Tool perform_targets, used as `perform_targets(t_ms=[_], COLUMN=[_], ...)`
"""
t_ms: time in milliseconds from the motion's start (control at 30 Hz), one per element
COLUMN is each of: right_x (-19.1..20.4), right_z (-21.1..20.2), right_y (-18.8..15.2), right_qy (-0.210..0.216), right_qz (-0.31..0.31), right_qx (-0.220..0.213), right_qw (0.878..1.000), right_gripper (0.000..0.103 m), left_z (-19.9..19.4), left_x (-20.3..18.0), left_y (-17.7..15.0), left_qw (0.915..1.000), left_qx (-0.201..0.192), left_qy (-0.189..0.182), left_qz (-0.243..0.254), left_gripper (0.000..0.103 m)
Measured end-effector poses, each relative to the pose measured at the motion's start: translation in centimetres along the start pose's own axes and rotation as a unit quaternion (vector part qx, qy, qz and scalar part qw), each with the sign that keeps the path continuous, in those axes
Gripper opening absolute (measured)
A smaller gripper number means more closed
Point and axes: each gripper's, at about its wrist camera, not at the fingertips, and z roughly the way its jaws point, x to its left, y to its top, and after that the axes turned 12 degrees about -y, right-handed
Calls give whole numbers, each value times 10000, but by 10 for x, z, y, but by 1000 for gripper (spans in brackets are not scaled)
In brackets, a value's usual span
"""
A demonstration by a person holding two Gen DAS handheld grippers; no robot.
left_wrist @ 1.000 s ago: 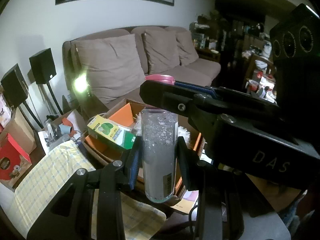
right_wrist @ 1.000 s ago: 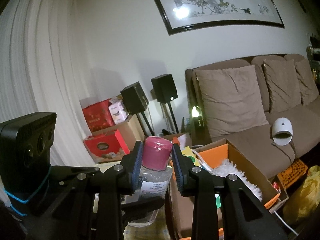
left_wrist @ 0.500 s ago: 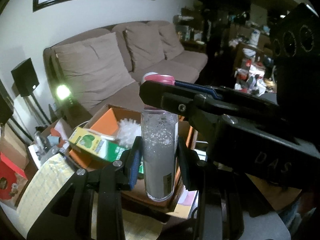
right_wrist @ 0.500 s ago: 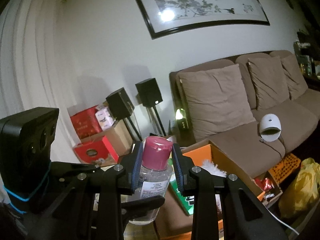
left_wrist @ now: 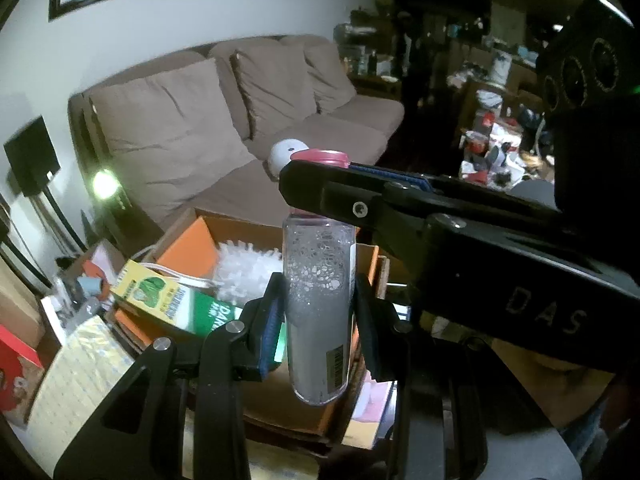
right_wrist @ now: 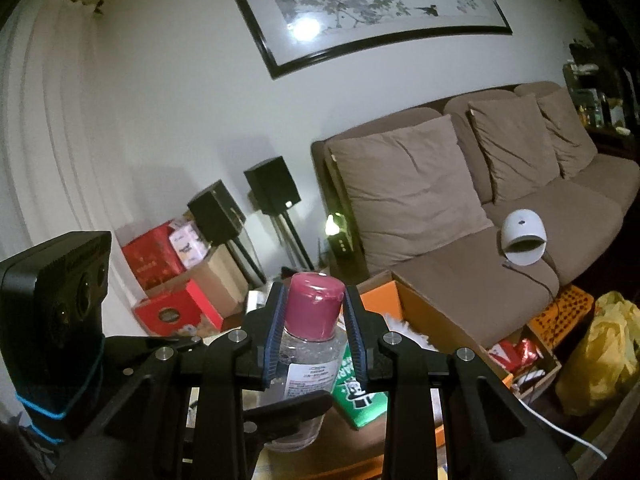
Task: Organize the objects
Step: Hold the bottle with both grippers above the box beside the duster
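Clear bottle (left_wrist: pixel 318 304), pink cap (right_wrist: pixel 314 310), bubbly gel inside, upright; left gripper (left_wrist: pixel 316 312) clamps body, right gripper (right_wrist: pixel 314 320) clamps cap.

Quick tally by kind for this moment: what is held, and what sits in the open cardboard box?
Bottle with pink cap, gripped at the body by the left gripper and at the cap by the right gripper: 1
Green and yellow carton on the cardboard box: 1
White fluffy brush in the box: 1
Total: 3
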Motion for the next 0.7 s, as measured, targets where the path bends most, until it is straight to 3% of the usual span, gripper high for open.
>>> perform_targets(t_ms=[267,700], right_x=[-4,-9], right_z=[7,14], right_y=[-2,-2], right_qy=[-184,-471], right_qz=[72,68], right_qx=[127,208], right_qw=[9997,9986], right_gripper=[29,29], left_z=[8,20], left_x=[0,3], left_y=[-1,-2], left_qw=[9999,9998], left_qx=[-33,-52], left_qy=[26,-176], left_qz=[115,-96], left_gripper=[32,32])
